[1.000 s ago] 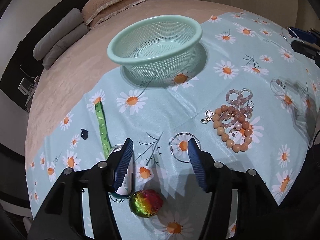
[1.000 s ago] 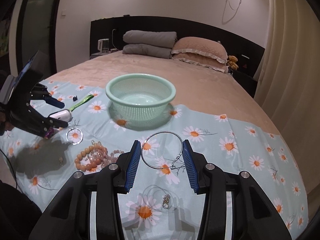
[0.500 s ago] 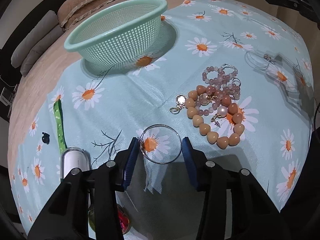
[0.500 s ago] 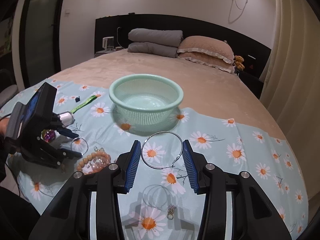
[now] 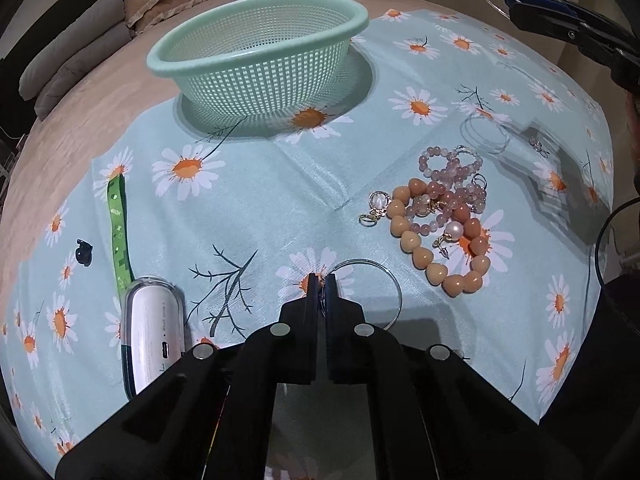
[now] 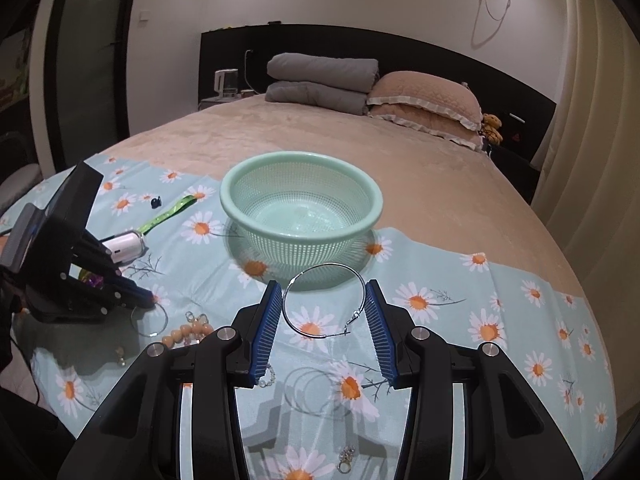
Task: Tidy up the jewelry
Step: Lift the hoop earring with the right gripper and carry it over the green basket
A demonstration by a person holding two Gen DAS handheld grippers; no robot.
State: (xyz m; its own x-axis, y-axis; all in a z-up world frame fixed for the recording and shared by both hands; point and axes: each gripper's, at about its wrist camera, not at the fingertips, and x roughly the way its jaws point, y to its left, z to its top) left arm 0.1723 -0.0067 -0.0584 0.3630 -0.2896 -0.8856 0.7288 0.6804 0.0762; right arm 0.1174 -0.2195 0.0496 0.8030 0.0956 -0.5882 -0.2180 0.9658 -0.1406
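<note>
A: Jewelry status: the left gripper [image 5: 319, 280] is clenched on the near-left edge of a small silver hoop [image 5: 394, 286] that lies flat on the daisy cloth [image 5: 256, 216]. Its jaws are closed to a thin slit with the wire between them. Gripping at the rim makes sense, since the wire is too thin to take any other way.

B: And the right gripper [image 6: 320, 320]?

A: It holds a large silver hoop [image 6: 324, 304] across its width, the blue pads [image 6: 266, 328] bearing on opposite sides of the ring. The hoop hangs clear of the cloth, just in front of the green mesh basket [image 6: 301, 196]. The spread of the jaws is set by the ring itself.

B: Basket contents?

A: None visible in either view. It stands upright toward the far edge of the cloth, probably as the collection point.

B: What remains?

A: A tangled pile of peach and pink bead bracelets [image 5: 440, 224] with small charms sits just right of the left gripper. A thin clear loop [image 5: 484, 134] lies beyond it. A white case [image 5: 154, 332] and a green strap [image 5: 118, 228] lie to the left, apart from the jewelry.

B: Risk?

A: Judgement: the small hoop may slip or twist when lifted from the cloth.
</note>
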